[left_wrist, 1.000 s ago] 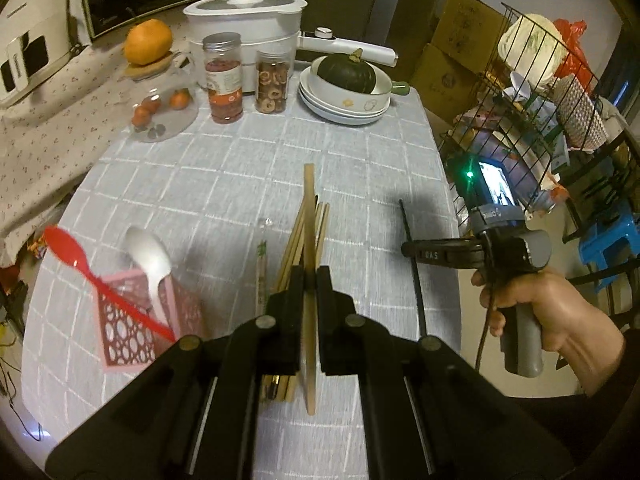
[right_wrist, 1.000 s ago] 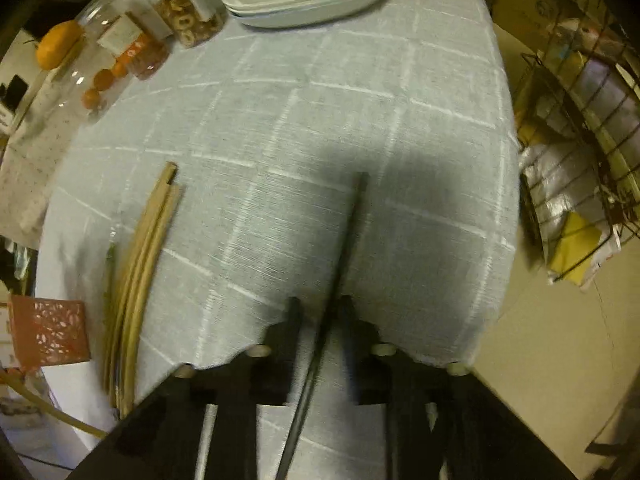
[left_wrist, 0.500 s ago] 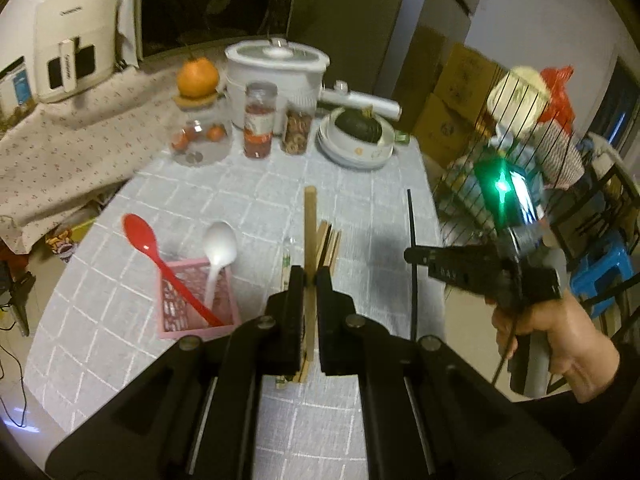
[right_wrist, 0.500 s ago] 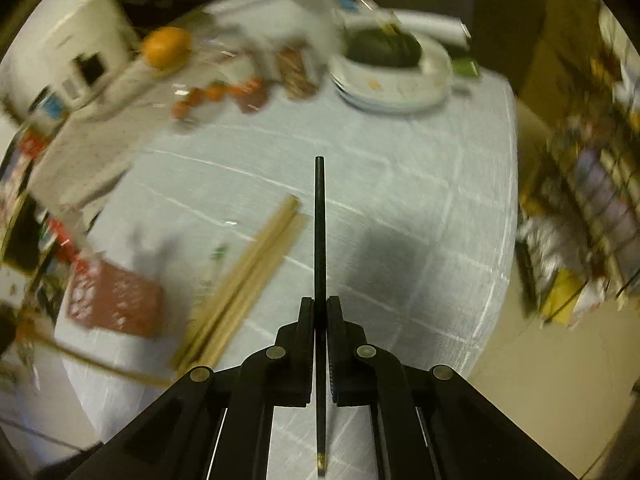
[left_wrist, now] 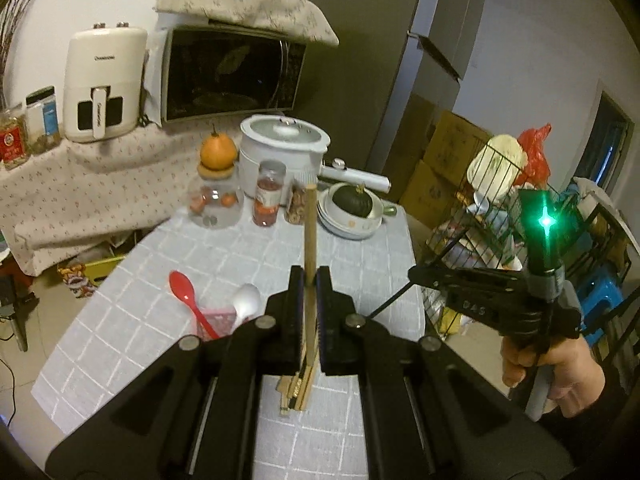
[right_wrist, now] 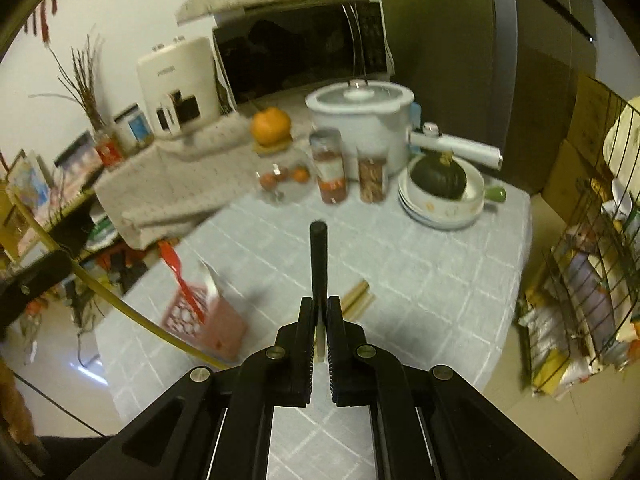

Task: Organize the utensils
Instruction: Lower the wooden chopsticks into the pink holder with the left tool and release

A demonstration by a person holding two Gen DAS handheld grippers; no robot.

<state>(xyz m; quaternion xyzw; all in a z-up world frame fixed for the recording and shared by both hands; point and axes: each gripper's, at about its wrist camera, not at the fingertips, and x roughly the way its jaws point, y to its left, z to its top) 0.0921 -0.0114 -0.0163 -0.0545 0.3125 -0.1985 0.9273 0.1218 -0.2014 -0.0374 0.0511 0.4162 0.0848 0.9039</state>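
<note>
Pale wooden chopstick (left_wrist: 309, 236), slim black chopstick (right_wrist: 319, 264)

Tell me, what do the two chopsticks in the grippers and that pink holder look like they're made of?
The pale chopstick looks like bamboo or wood: matt tan, square-cut end. The black chopstick is smooth and dull; plastic or lacquered wood, I can't tell which. The pink holder looks like moulded plastic, its wall pierced with round cut-outs.
</note>
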